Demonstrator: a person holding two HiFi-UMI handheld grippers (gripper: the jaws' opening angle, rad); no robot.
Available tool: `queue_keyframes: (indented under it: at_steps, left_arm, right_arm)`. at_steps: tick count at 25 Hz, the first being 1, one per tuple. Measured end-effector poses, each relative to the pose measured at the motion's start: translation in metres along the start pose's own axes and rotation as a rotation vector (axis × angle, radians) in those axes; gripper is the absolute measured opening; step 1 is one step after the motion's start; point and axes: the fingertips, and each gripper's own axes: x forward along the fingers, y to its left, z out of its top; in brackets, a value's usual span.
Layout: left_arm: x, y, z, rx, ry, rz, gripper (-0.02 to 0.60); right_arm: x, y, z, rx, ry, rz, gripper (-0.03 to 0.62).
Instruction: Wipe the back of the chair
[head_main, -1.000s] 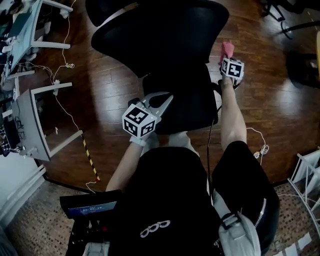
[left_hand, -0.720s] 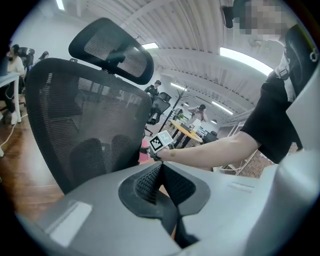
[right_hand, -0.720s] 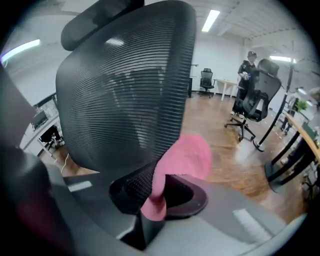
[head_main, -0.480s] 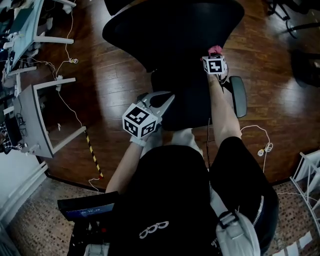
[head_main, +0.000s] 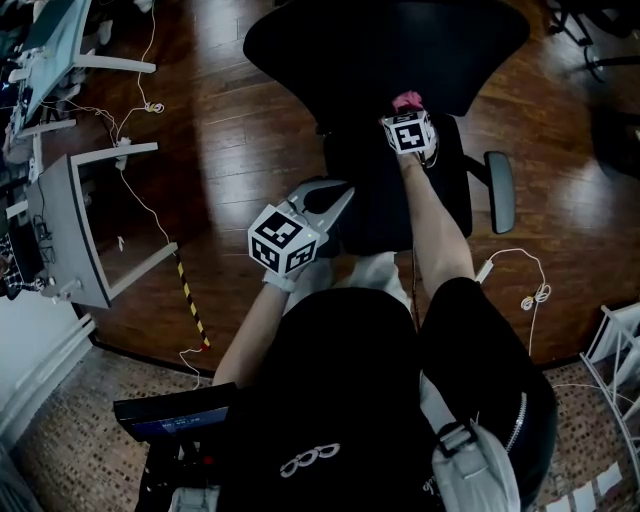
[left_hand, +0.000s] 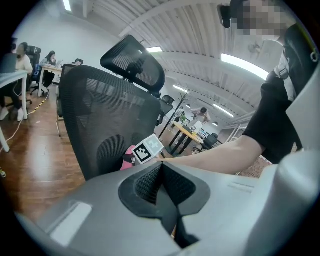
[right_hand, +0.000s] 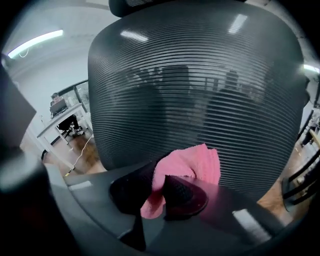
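Pinching a pink cloth (right_hand: 192, 167) for wiping, the right gripper (right_hand: 160, 192) meets the chair back (right_hand: 200, 90) upper-centre; the left gripper (left_hand: 161, 172) idles clenched, empty.

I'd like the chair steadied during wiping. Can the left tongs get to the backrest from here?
Probably yes: the left tongs, shut and empty, face the backrest with open space between; the right tongs hold the pink cloth.

One chair (head_main: 385, 50), one pink cloth (right_hand: 192, 167), one left hand-held gripper (left_hand: 161, 167), one right hand-held gripper (right_hand: 159, 181).
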Motion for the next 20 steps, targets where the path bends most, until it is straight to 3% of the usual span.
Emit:
queue_keyframes:
  at_steps: [3, 12, 20]
  left_arm:
    - [-0.013, 0.007, -0.004, -0.004, -0.005, 0.001, -0.011]
    - [-0.045, 0.031, -0.015, -0.014, -0.001, -0.002, -0.011]
    - [-0.051, 0.043, -0.024, -0.026, 0.004, 0.005, -0.011]
  right_arm:
    - [0.006, 0.029, 0.003, -0.003, -0.006, 0.015, 0.044]
    - [0.033, 0.157, 0.021, -0.098, -0.032, 0.218, 0.044]
    - [0.037, 0.221, 0.020, -0.171, -0.048, 0.348, 0.044]
